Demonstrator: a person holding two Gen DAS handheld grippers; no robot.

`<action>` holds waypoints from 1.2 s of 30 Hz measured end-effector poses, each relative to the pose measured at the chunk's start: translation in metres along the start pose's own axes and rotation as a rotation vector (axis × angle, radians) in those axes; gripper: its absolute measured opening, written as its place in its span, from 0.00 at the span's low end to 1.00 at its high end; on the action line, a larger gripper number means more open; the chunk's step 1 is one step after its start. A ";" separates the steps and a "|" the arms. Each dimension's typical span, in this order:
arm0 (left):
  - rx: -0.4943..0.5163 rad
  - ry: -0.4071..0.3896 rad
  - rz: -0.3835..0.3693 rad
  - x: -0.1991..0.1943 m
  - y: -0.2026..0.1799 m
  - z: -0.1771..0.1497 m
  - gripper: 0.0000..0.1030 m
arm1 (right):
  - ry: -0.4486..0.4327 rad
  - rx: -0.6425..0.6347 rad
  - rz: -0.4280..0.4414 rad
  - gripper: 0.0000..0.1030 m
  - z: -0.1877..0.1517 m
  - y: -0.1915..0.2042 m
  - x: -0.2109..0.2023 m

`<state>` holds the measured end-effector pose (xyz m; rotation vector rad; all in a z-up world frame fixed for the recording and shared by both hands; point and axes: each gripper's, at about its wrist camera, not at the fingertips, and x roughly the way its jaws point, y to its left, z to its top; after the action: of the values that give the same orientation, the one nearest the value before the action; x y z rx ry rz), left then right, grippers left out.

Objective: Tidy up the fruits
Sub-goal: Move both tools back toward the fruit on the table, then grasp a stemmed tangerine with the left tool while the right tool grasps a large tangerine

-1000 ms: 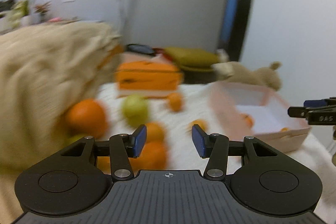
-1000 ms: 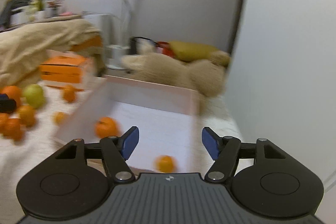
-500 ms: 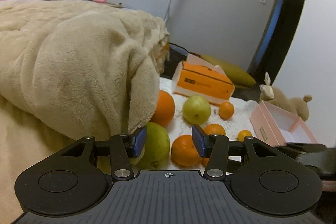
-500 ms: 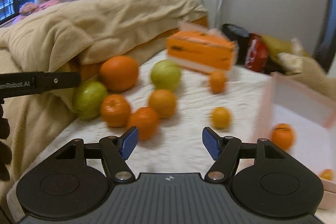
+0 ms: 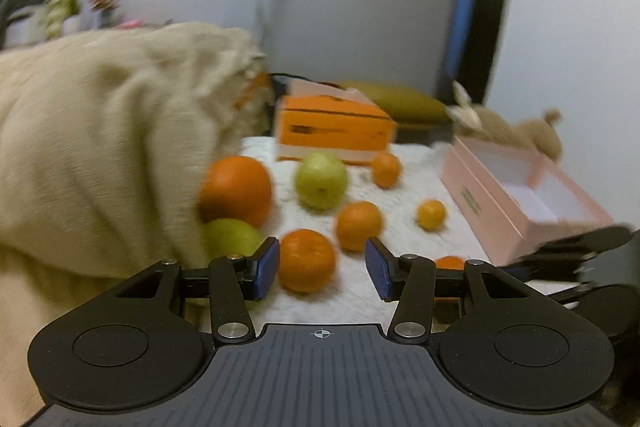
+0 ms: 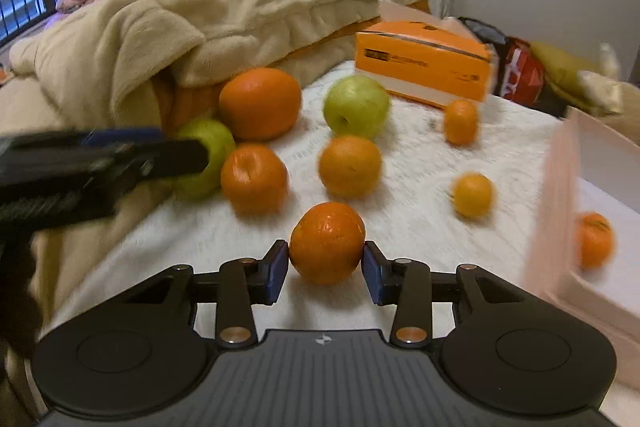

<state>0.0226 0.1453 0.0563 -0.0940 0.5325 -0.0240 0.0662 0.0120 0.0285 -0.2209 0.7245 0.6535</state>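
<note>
The right gripper (image 6: 325, 269) has just been closing, and its blue pads (image 6: 277, 271) now sit against both sides of a tangerine (image 6: 327, 242) that rests on the white cover (image 6: 400, 187) — touching it left and right, so it has the fruit in its grip. The left gripper (image 5: 322, 267) stands about half open with nothing between its pads; another tangerine (image 5: 306, 259) lies on the cover just beyond its tips, not touched. From the right wrist view the rest of the fruit is spread further back: a big orange (image 6: 259, 103) against the beige blanket (image 6: 224, 15), a green apple (image 6: 356, 106) beside it, a second green apple (image 6: 208, 155) partly hidden behind the left gripper, two mid-sized oranges (image 6: 254, 178) and (image 6: 350, 166), and two small ones (image 6: 461, 121), (image 6: 473, 195) nearer the pink box (image 6: 556, 211). That box lies open at the right edge, with one tangerine (image 6: 595, 239) already inside. An orange carton (image 6: 424, 61) stands behind the fruit. In the left wrist view the frame is blurred, and a plush toy (image 5: 516, 129) lies behind the pink box.
</note>
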 end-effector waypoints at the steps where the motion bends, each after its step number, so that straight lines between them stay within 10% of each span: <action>1: 0.032 0.003 0.002 0.002 -0.008 -0.001 0.51 | -0.008 -0.006 -0.020 0.38 -0.009 -0.005 -0.010; 14: 0.088 0.097 0.166 0.045 -0.029 0.009 0.51 | -0.070 0.176 -0.250 0.40 -0.092 -0.099 -0.077; 19: 0.091 0.106 0.193 0.054 -0.027 0.009 0.52 | -0.116 0.193 -0.281 0.65 -0.099 -0.101 -0.082; 23: 0.079 0.116 0.150 0.051 -0.025 0.010 0.55 | -0.101 0.221 -0.281 0.68 -0.101 -0.104 -0.074; 28: 0.011 0.103 -0.105 0.030 -0.021 0.015 0.55 | -0.084 0.254 -0.280 0.70 -0.101 -0.108 -0.069; 36: 0.056 0.126 0.009 0.042 -0.023 0.008 0.59 | -0.072 0.244 -0.303 0.75 -0.102 -0.106 -0.066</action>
<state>0.0626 0.1213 0.0444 -0.0351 0.6582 -0.0366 0.0400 -0.1436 -0.0049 -0.0787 0.6776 0.2795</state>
